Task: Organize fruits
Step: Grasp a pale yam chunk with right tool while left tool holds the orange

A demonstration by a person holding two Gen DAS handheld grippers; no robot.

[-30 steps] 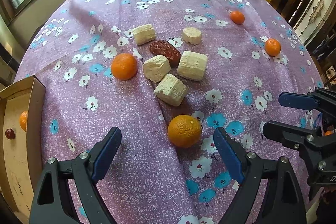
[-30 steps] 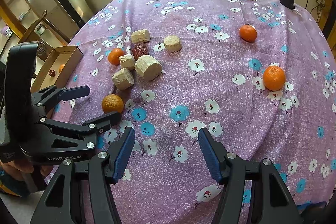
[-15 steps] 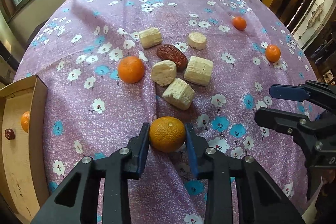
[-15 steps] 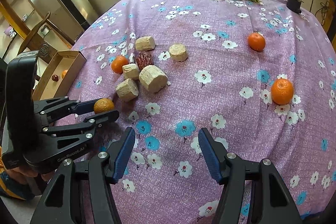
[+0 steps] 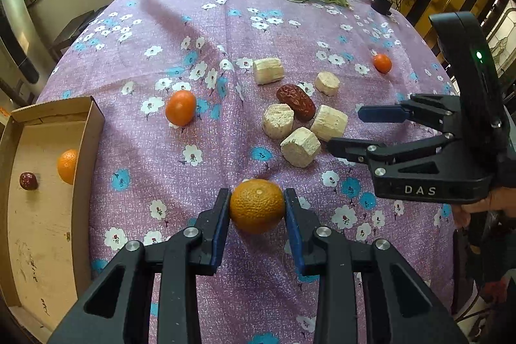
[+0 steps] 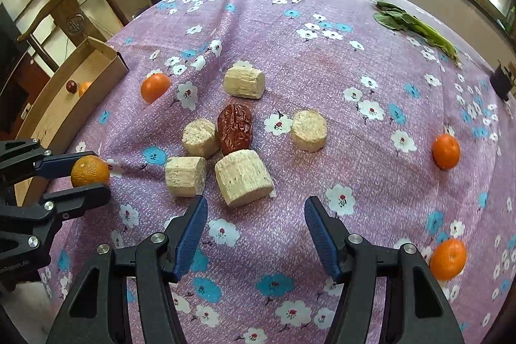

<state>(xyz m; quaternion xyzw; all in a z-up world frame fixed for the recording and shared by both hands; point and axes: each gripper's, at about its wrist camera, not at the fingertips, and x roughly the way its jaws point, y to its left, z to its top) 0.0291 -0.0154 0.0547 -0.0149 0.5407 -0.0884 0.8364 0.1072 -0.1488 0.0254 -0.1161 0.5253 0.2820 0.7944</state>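
My left gripper (image 5: 257,208) is shut on a mandarin orange (image 5: 257,205) and holds it just above the purple floral cloth; it also shows in the right wrist view (image 6: 89,171). My right gripper (image 6: 256,234) is open and empty, just in front of a pale root chunk (image 6: 242,177); it also shows in the left wrist view (image 5: 354,128). A red date (image 6: 234,127) lies among several pale chunks. Another orange (image 5: 180,107) lies left of them. A cardboard box (image 5: 82,150) at the left holds an orange (image 5: 67,166) and a small date (image 5: 28,180).
Two more oranges (image 6: 446,151) (image 6: 448,258) lie at the right of the cloth. Green leaves (image 6: 416,28) and a small black object (image 6: 501,83) sit at the far edge. A wooden chair (image 6: 71,12) stands beyond the box.
My left gripper closed on the orange and lifted it slightly, turning toward the box. My right gripper moved left toward the pile of chunks and stayed open.
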